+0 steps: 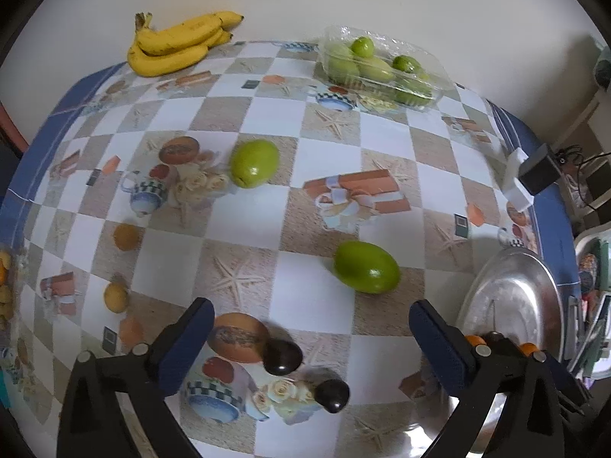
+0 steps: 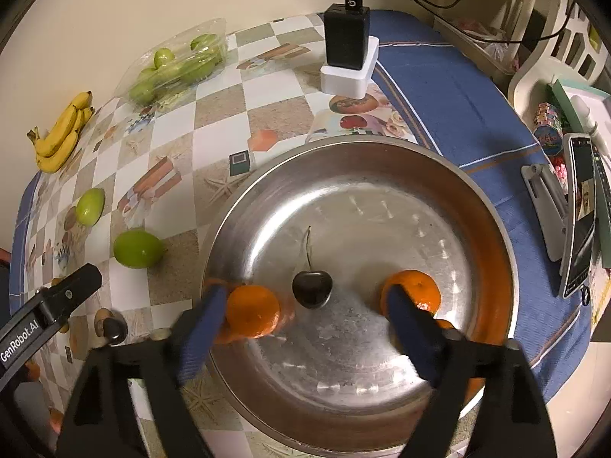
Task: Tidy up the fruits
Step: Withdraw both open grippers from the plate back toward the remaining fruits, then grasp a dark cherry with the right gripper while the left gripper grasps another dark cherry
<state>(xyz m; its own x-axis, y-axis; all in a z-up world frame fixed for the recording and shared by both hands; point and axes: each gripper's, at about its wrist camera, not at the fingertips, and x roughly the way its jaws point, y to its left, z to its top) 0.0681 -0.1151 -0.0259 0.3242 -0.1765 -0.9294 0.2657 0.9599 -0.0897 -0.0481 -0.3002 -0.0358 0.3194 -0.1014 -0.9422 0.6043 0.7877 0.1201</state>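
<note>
Meanwhile, both grippers hover wide apart

Open tablecloth [image 1: 317, 301] lies between the left gripper [image 1: 311, 343] fingers, which stand apart, empty, over two dark cherries [image 1: 283, 357] at lower centre. The right gripper [image 2: 305, 305], fingers spread, hangs above the metal pan [image 2: 477, 198], holding nothing; a cherry [image 2: 312, 289] and two oranges [image 2: 252, 311] sit inside. "GenRobot.AI" reads lower left.

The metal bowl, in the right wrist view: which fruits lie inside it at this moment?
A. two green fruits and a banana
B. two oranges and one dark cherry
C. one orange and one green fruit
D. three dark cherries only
B: inside the metal bowl lie one orange at the left, a second orange at the right, and a dark cherry with its stem between them.
</note>
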